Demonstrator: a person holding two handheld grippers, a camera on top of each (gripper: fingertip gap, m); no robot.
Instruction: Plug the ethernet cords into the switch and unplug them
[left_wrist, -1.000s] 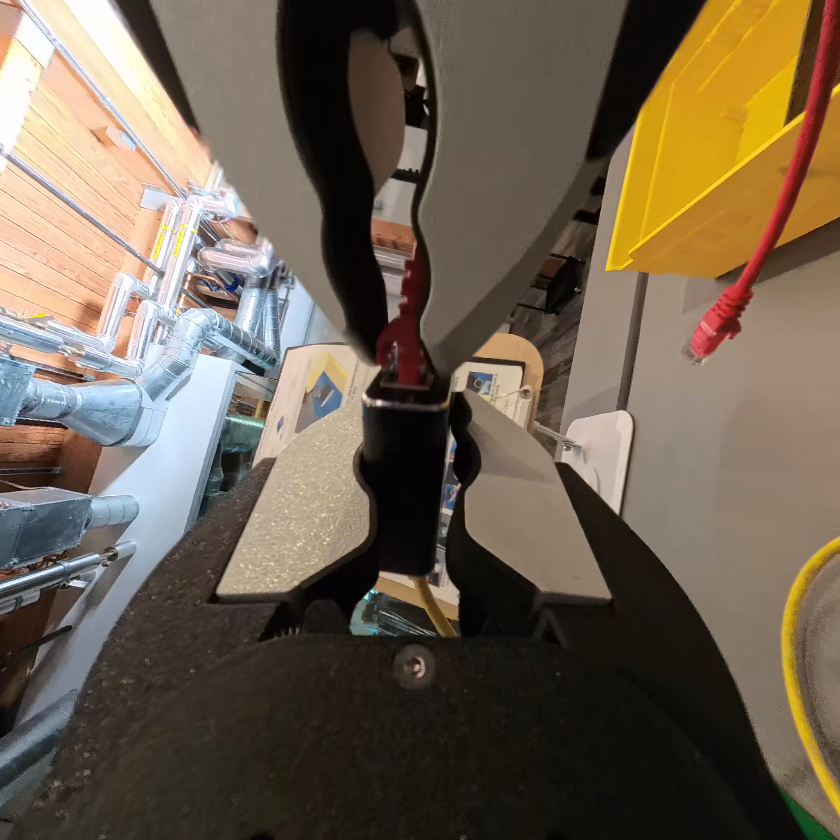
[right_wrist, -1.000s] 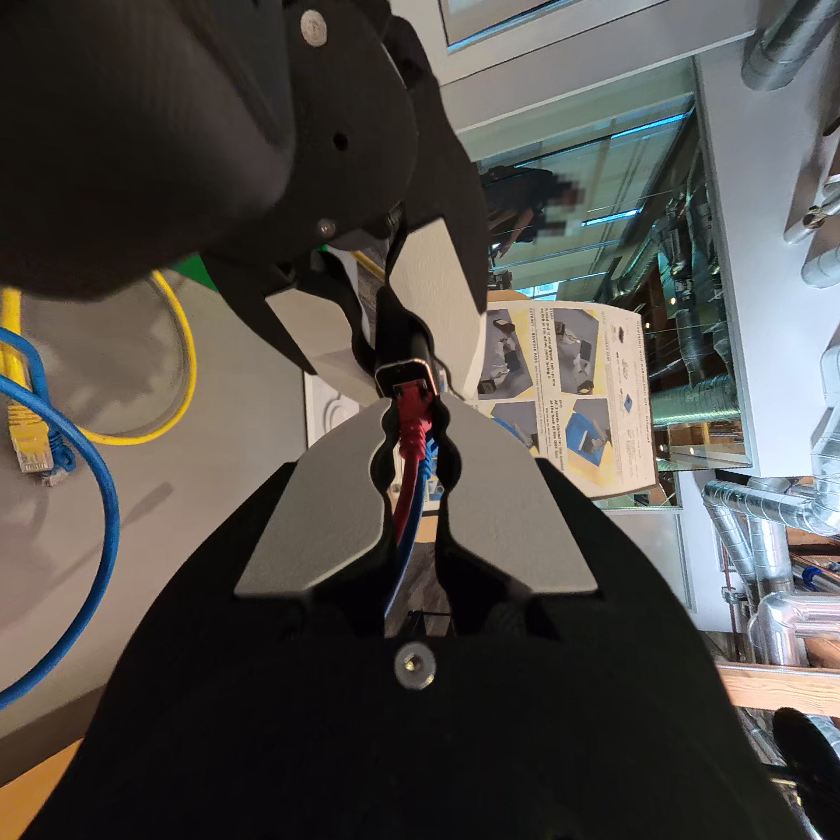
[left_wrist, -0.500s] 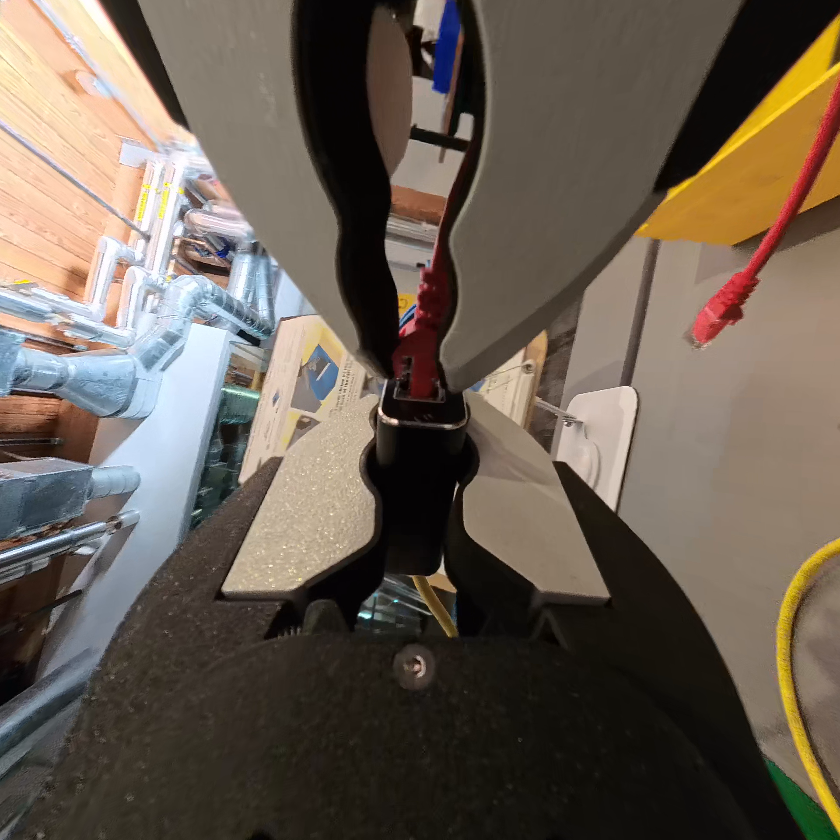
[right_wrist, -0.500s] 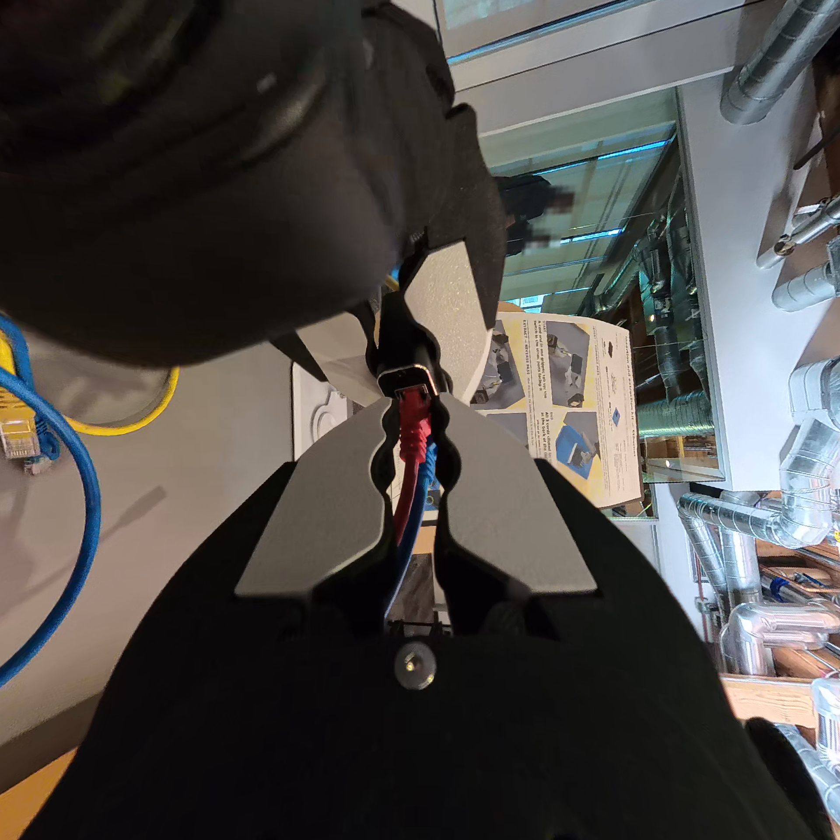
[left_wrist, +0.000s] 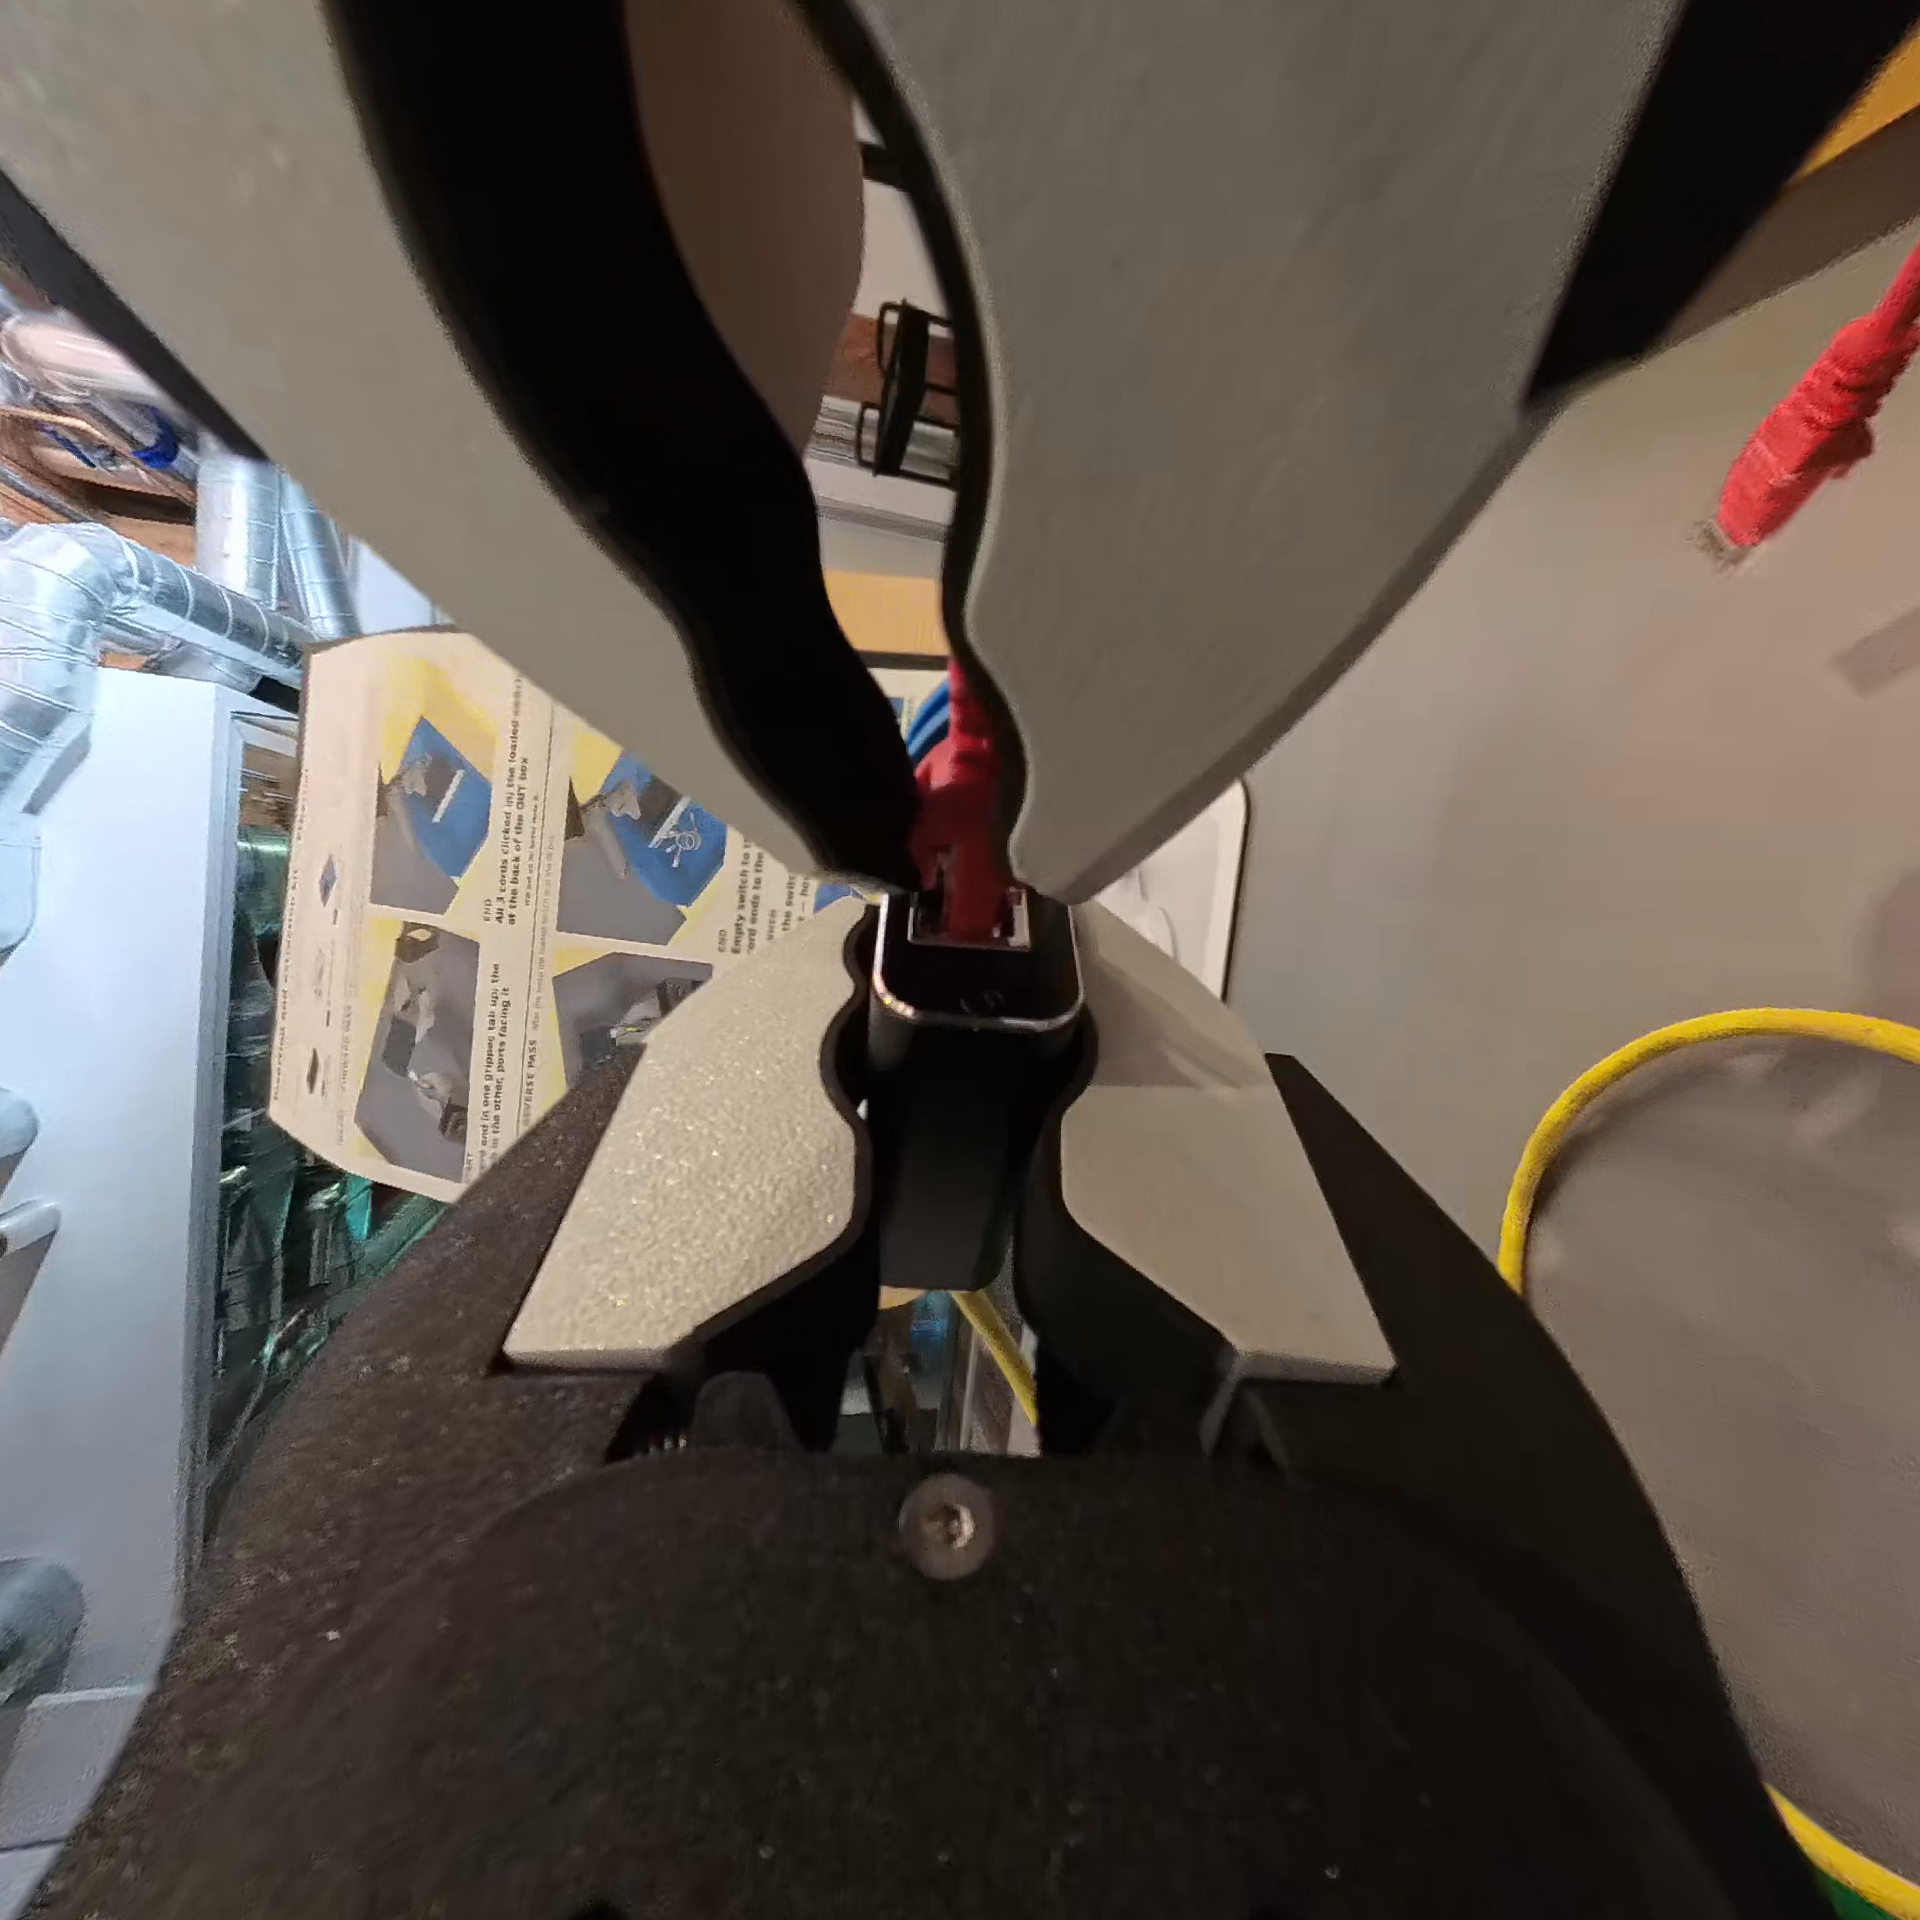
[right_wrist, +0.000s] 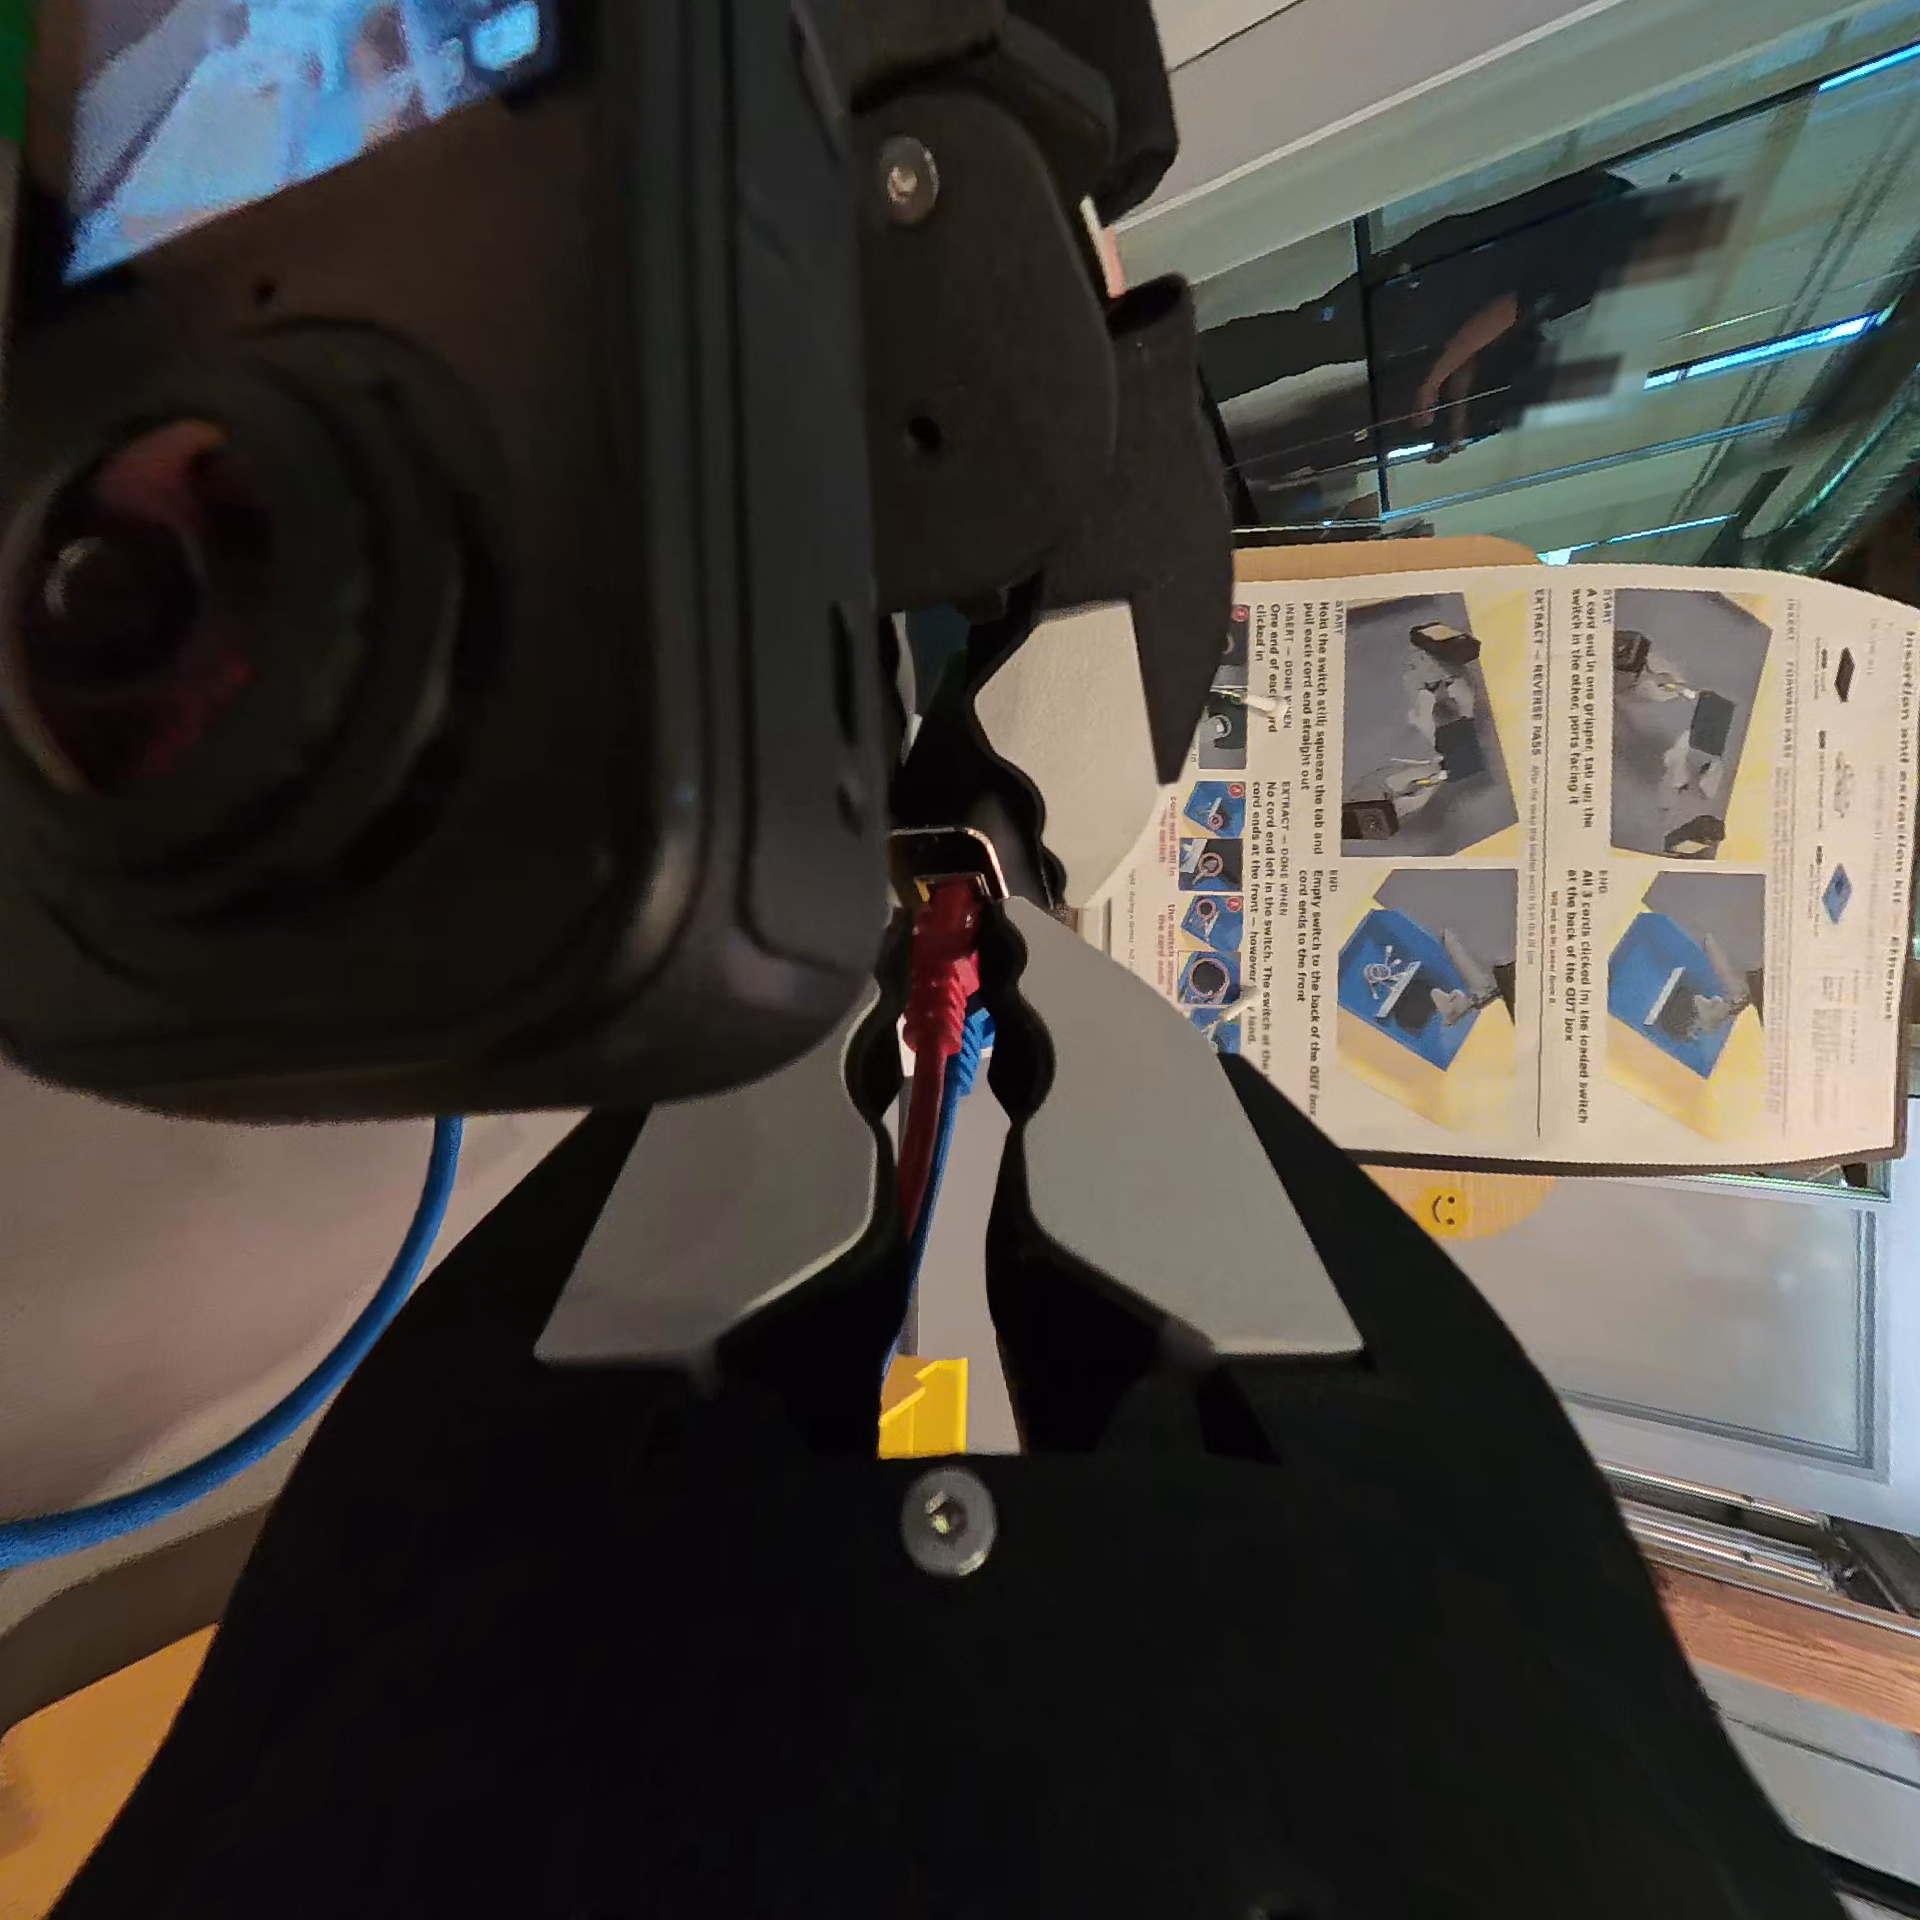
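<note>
My left gripper (left_wrist: 971, 966) is shut on a small black switch (left_wrist: 966, 1122), port end facing away from me. My right gripper (left_wrist: 966, 862) comes in from the top of the left wrist view, shut on the red ethernet cord's plug (left_wrist: 961, 821), whose tip sits in the switch's port. In the right wrist view my right gripper (right_wrist: 951, 935) holds the red cord (right_wrist: 935, 987), with a blue cord (right_wrist: 966, 1049) running beside it between the jaws. The switch (right_wrist: 940, 852) is just past the fingertips. The left gripper's camera body (right_wrist: 364, 623) fills the upper left.
The red cord's other plug (left_wrist: 1808, 447) hangs at upper right over a grey surface (left_wrist: 1558, 779). A yellow cord (left_wrist: 1538, 1143) loops at the right. A blue cord (right_wrist: 312, 1371) loops at lower left. An instruction sheet (right_wrist: 1558, 862) stands behind. A yellow bin (right_wrist: 920, 1403) shows between the jaws. Spacing between my two grippers at the tips: around 6 cm.
The two grippers have closed in on each other and both views have swung. The red plug sits further into the switch's port. The left gripper's camera now looms large in the right wrist view.
</note>
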